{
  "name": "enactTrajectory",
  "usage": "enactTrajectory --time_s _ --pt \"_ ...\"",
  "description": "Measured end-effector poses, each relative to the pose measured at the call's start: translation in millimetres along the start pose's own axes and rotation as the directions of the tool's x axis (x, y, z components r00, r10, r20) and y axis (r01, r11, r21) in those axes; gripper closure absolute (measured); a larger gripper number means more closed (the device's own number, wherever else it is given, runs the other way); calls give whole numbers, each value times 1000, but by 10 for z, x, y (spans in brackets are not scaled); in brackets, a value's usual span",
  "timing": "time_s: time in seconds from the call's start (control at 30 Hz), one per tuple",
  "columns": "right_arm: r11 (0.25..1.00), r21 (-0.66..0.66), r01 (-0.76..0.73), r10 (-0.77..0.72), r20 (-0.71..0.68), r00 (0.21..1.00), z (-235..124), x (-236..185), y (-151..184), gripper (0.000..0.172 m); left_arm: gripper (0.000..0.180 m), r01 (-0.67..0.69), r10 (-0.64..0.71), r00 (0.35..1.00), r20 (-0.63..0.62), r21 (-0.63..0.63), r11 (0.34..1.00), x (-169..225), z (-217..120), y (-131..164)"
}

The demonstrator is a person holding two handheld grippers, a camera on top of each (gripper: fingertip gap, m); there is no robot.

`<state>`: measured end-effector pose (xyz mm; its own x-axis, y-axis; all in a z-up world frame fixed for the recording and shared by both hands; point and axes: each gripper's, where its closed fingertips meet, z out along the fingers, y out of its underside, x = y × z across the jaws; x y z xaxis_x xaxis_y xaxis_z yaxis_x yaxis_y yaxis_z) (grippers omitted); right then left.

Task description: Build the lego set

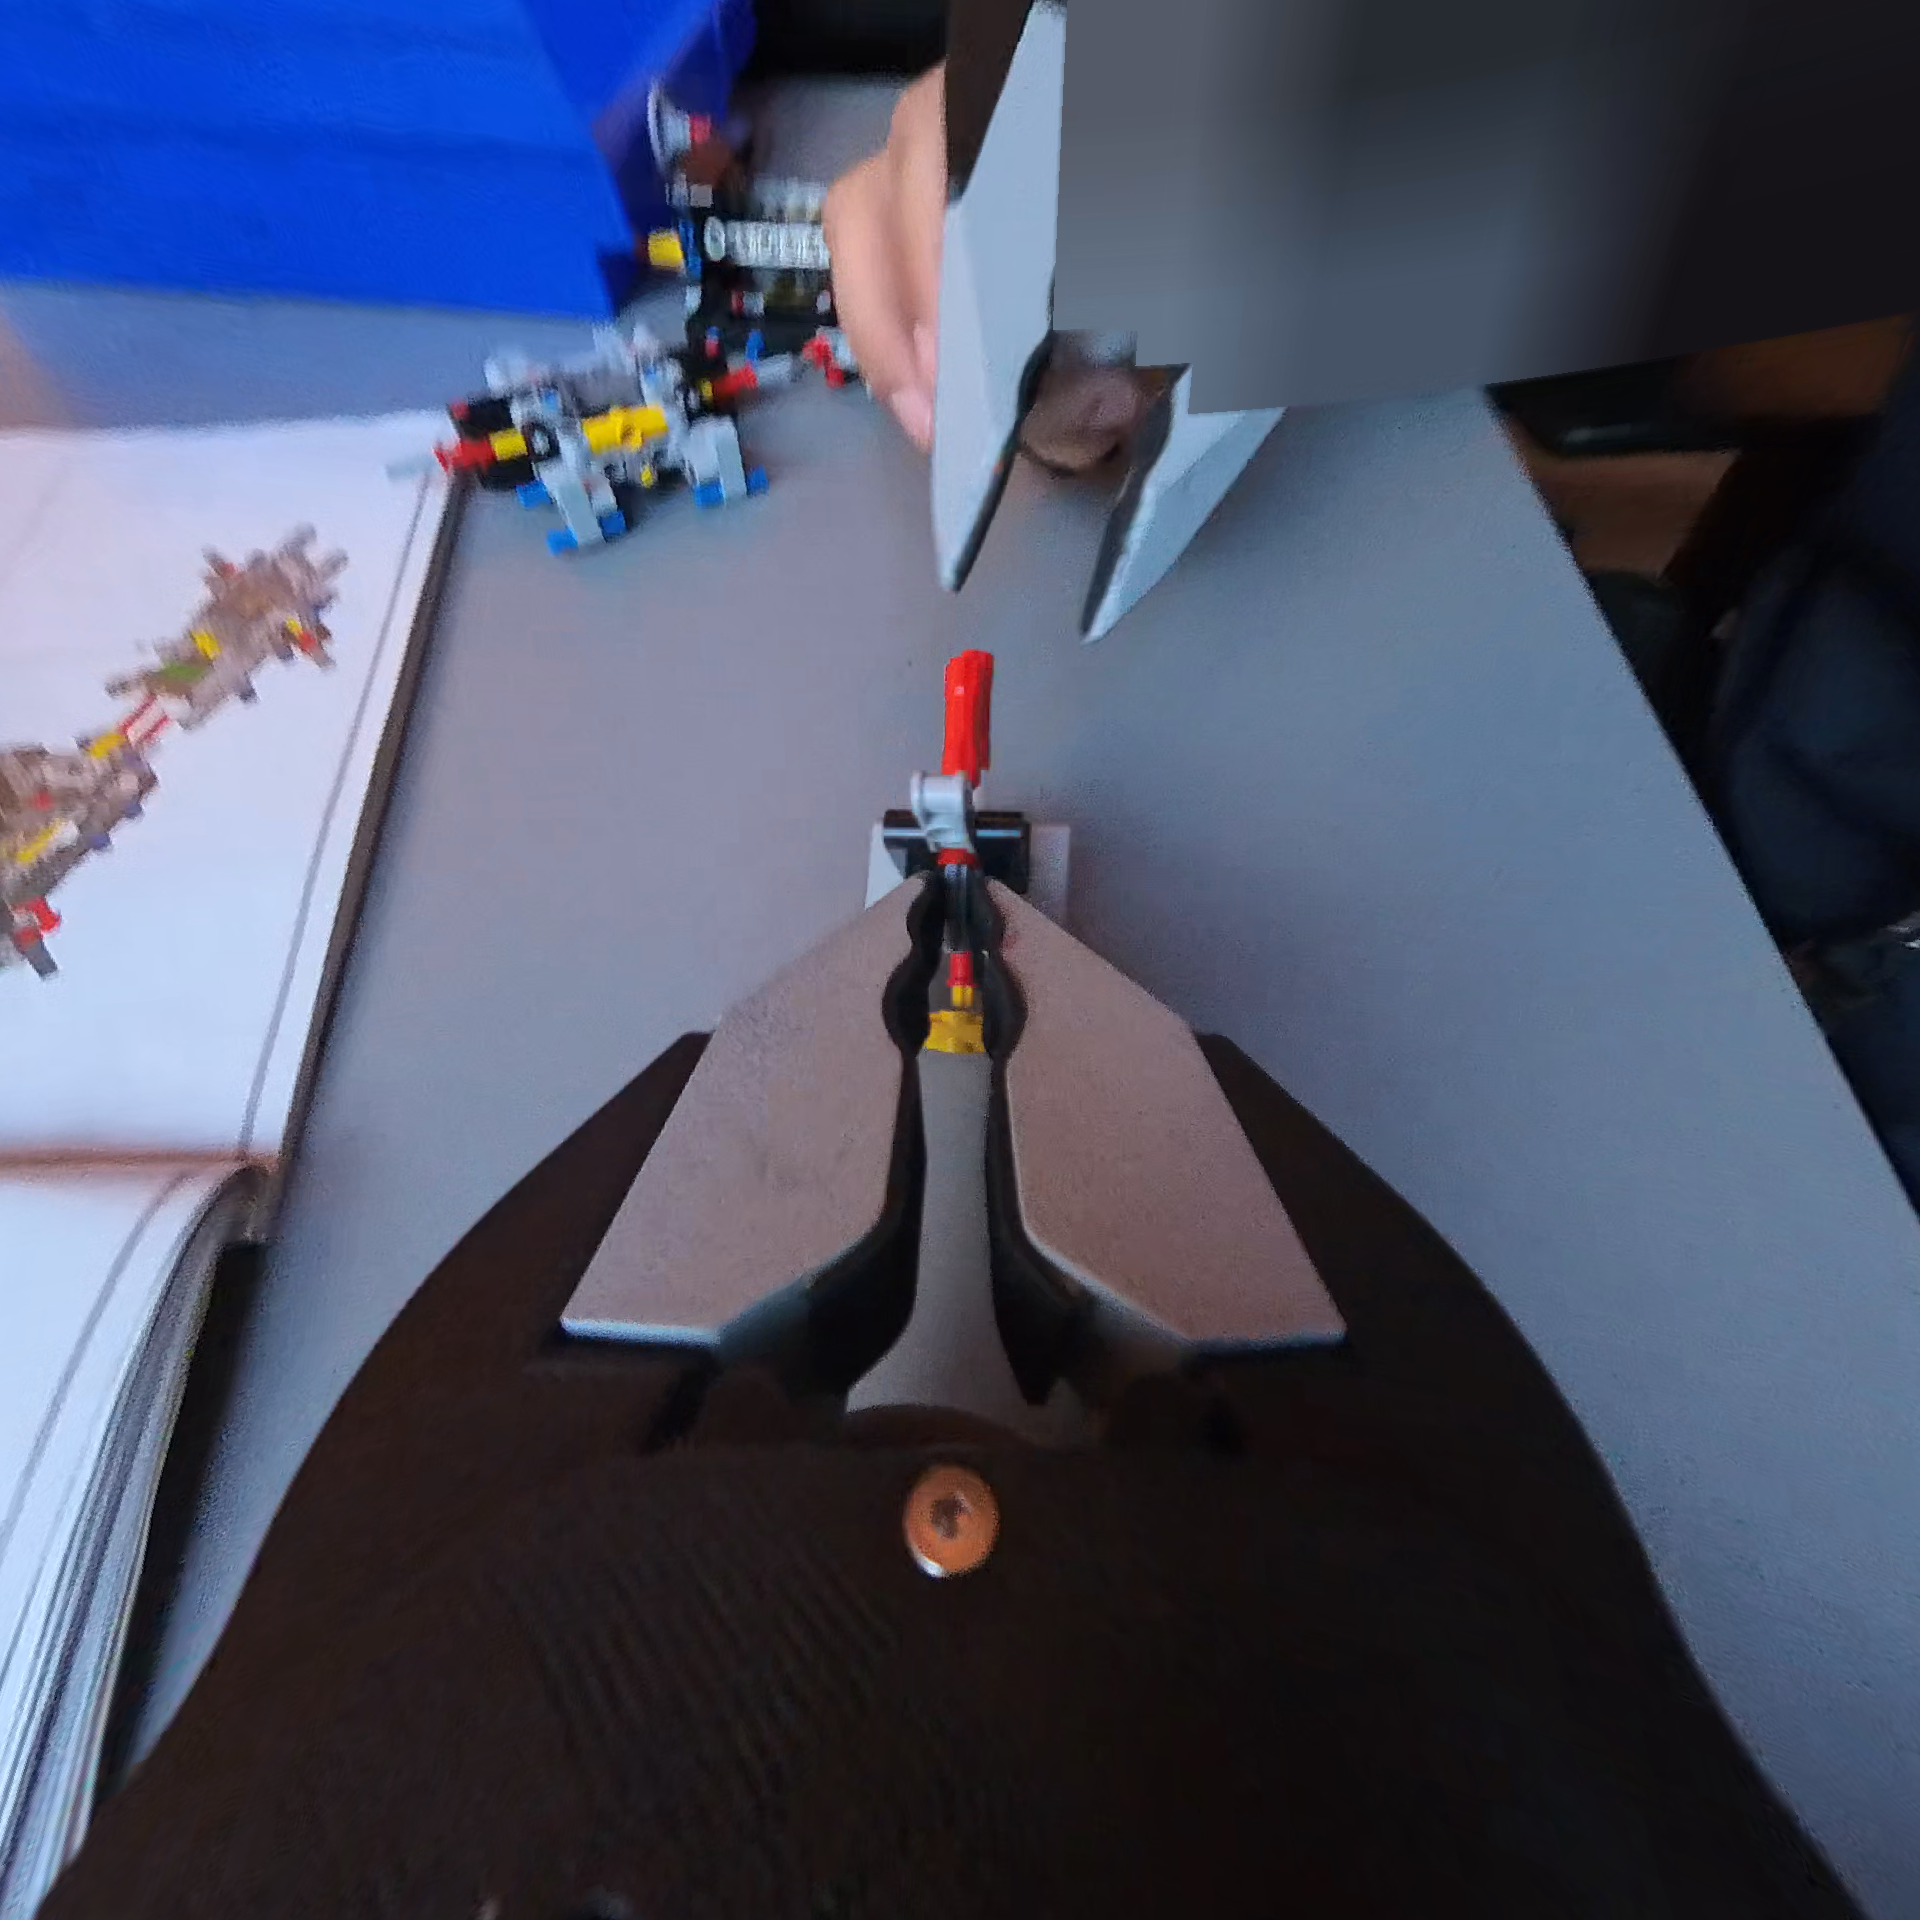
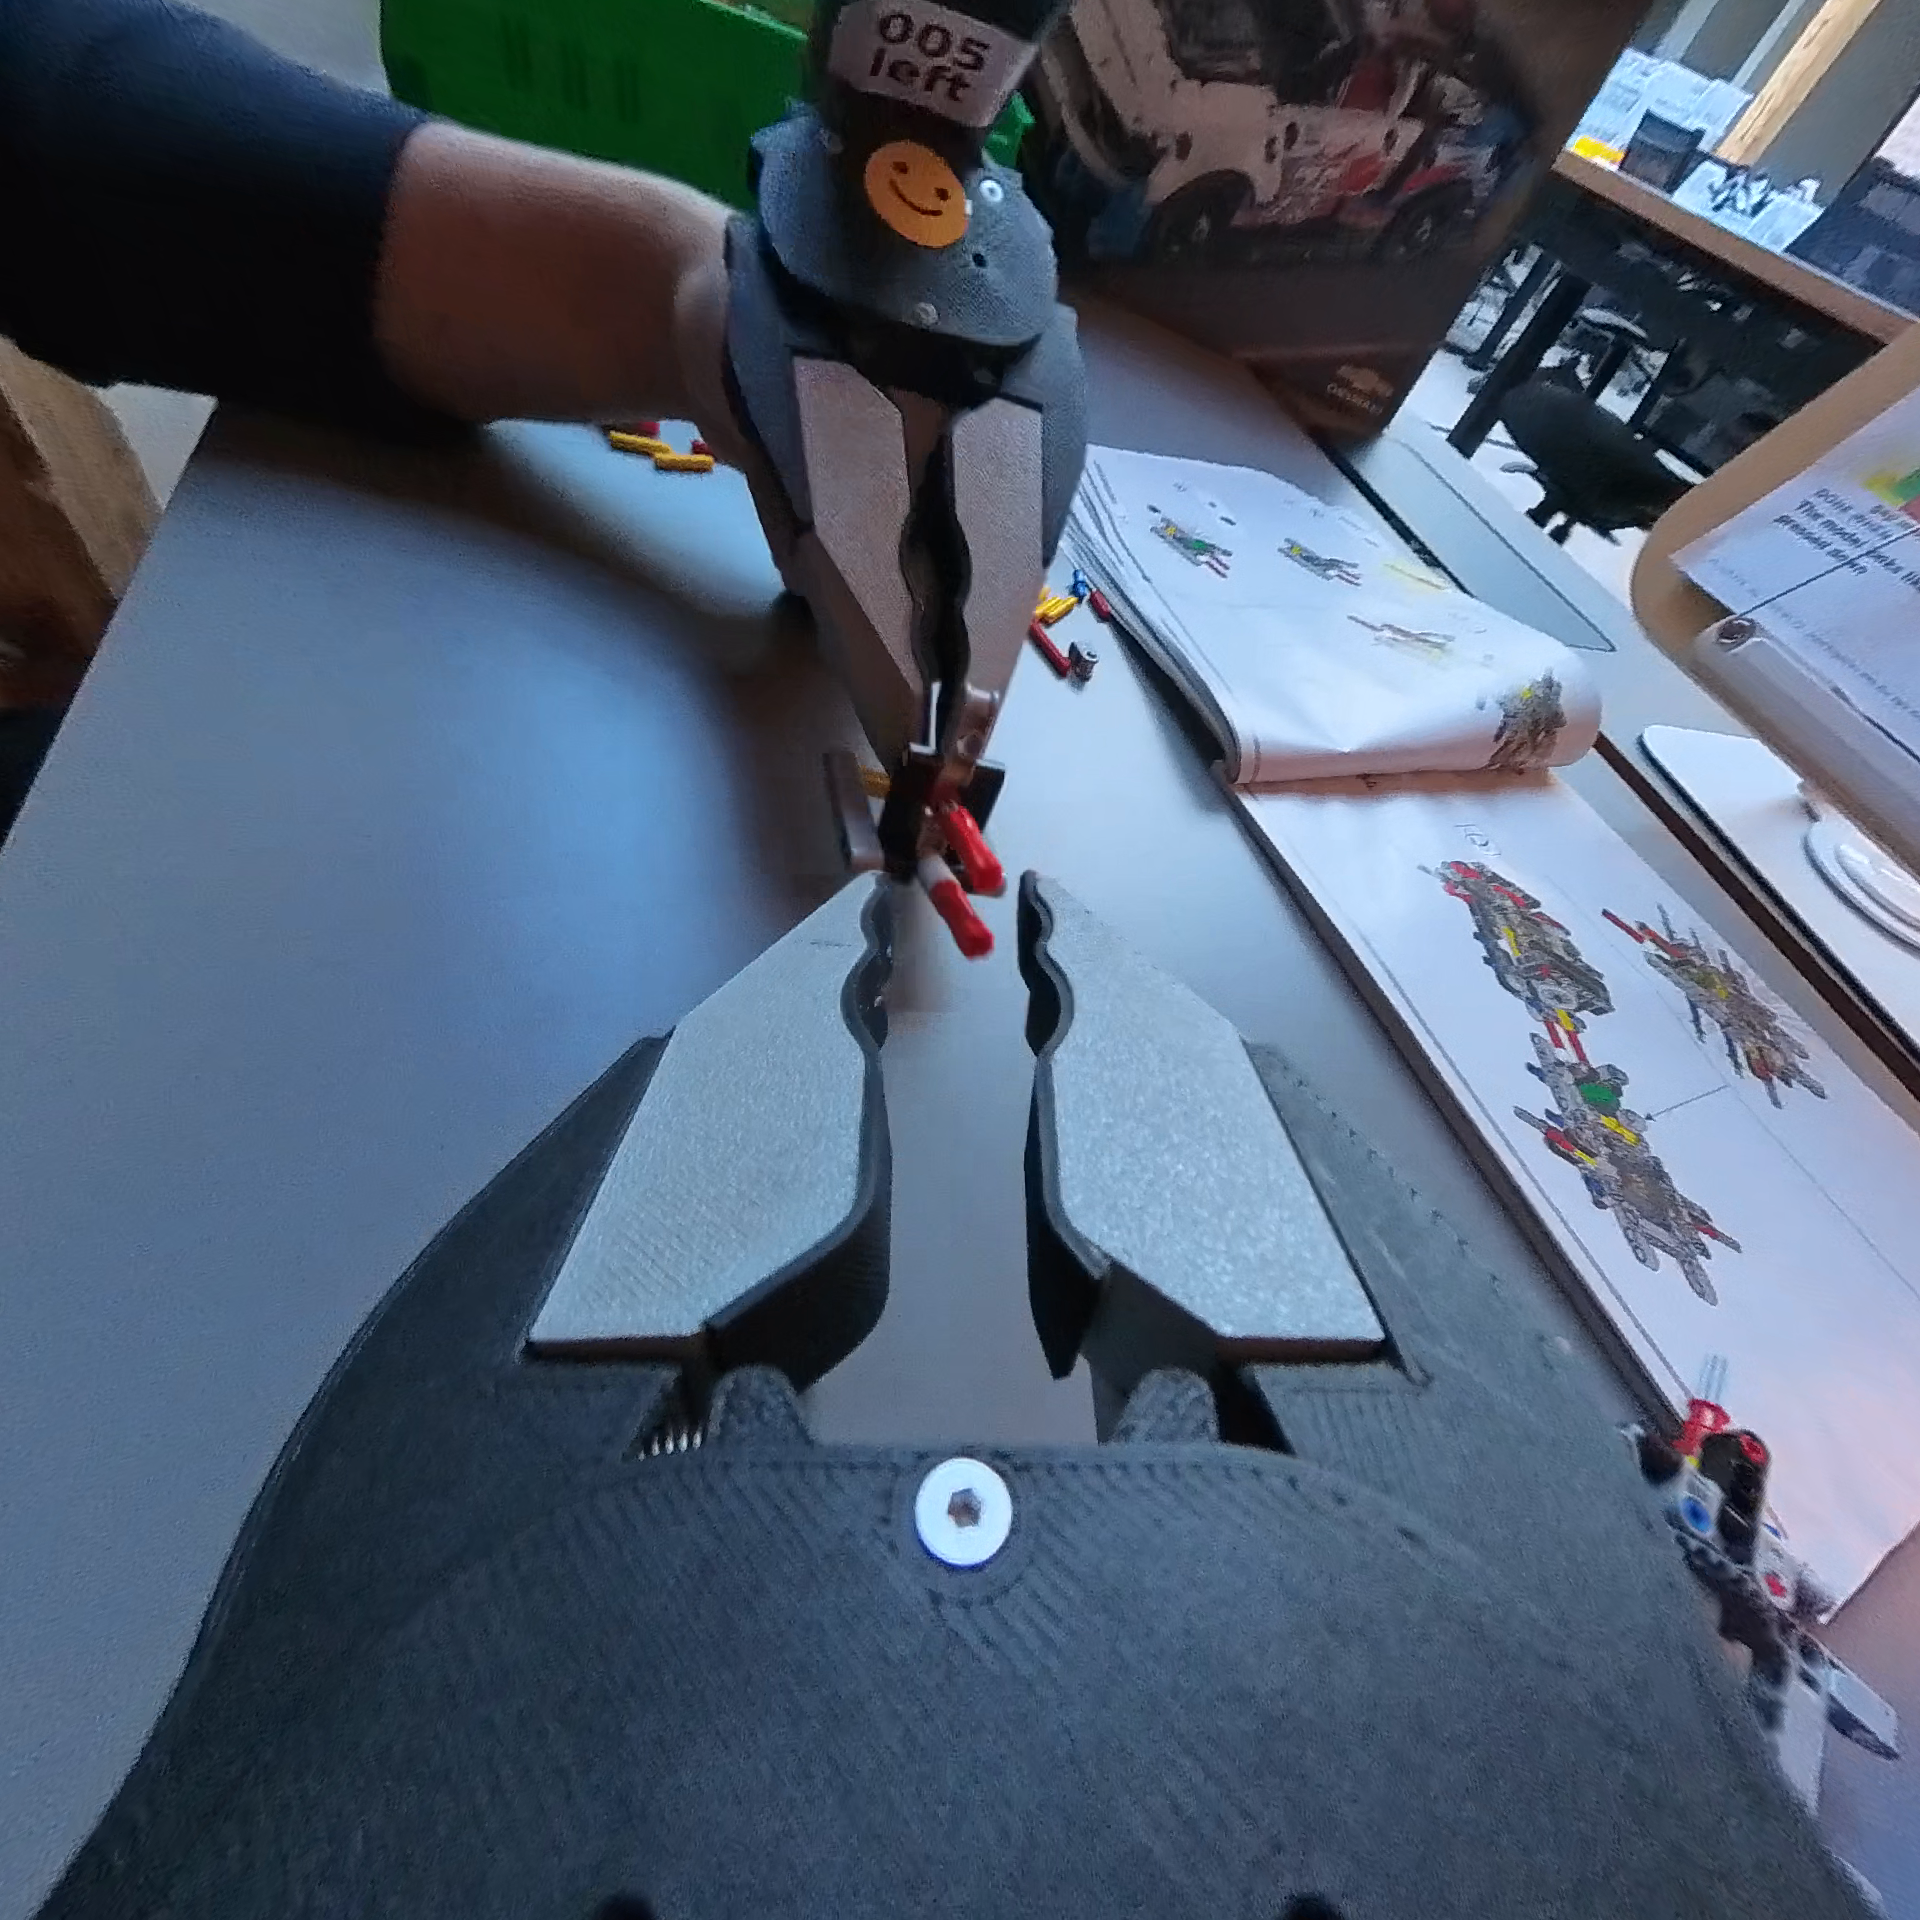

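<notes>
**Left gripper pinches a small brick assembly; right gripper spread just before it**

In the middle of the left wrist view, the left gripper is pressed together on a small building-brick assembly: a thin black part sits clamped between the pads, with a red pin and a light grey connector sticking out past the fingertips and a yellow piece further back between the fingers. The assembly is above the grey table, over a small black-and-white block.

The right gripper is spread, its pads apart and pressing on nothing; in the centre of the right wrist view the red pin ends of the assembly lie between its fingertips, closer to the left one, and I cannot tell whether they touch it.

At upper left of the left view stand a larger brick model and a blue bin. An open instruction booklet lies along the right of the right view, with loose red and yellow pins near its upper edge.
</notes>
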<state>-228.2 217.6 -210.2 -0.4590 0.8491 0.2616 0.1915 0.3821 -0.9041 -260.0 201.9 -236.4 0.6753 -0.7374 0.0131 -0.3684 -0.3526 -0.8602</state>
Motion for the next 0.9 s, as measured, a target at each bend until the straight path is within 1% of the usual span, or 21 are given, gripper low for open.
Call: enactTrajectory --time_s 0.07,0.13,0.2,0.4,0.47,0.53,0.57,0.6,0.63,0.67,0.73,0.77,0.8,0.9 --pt "1000 -17 2 -1 16 1000 37 -37 39 152 180 28 -28 1000 1 -54 998 17 46 70" --pt "999 -46 7 -6 11 1000 71 -31 84 155 180 55 -58 998 -36 -85 995 93 80 106" --pt "998 -55 -3 4 6 1000 89 -10 96 157 180 58 -62 998 -32 -107 993 106 107 131" --pt "996 -93 15 -12 42 999 130 -66 149 160 180 99 -102 995 -21 -91 991 78 125 98" --pt "994 -110 27 -21 51 998 145 -86 171 165 180 110 -112 993 -29 -80 991 82 121 80" --pt "991 -132 28 -25 28 999 162 -54 201 170 180 121 -123 992 -31 -74 990 78 123 69" --pt "989 -148 30 -29 6 1000 170 -19 225 167 180 127 -129 991 -27 -74 989 70 127 67" --pt "987 -158 37 -38 -6 999 175 -3 242 157 180 128 -130 991 -30 -73 989 74 128 66" --pt "985 -163 46 -48 -3 999 177 -11 251 152 180 128 -130 991 -30 -71 989 72 129 61" --pt "984 -167 55 -55 -1 998 180 -19 257 153 180 128 -130 991 -27 -65 990 67 129 51" --pt "981 -182 71 -71 5 997 191 -37 277 155 180 115 -117 993 -31 -49 992 79 130 22" --pt "979 -188 81 -80 10 997 195 -49 288 163 180 104 -105 994 -32 -44 994 89 132 12" --pt "977 -193 89 -88 17 996 197 -61 296 166 180 94 -95 995 -28 -48 994 94 138 16" --pt "970 -211 118 -114 29 993 196 -69 336 167 180 69 -70 998 -9 -83 994 98 170 59"
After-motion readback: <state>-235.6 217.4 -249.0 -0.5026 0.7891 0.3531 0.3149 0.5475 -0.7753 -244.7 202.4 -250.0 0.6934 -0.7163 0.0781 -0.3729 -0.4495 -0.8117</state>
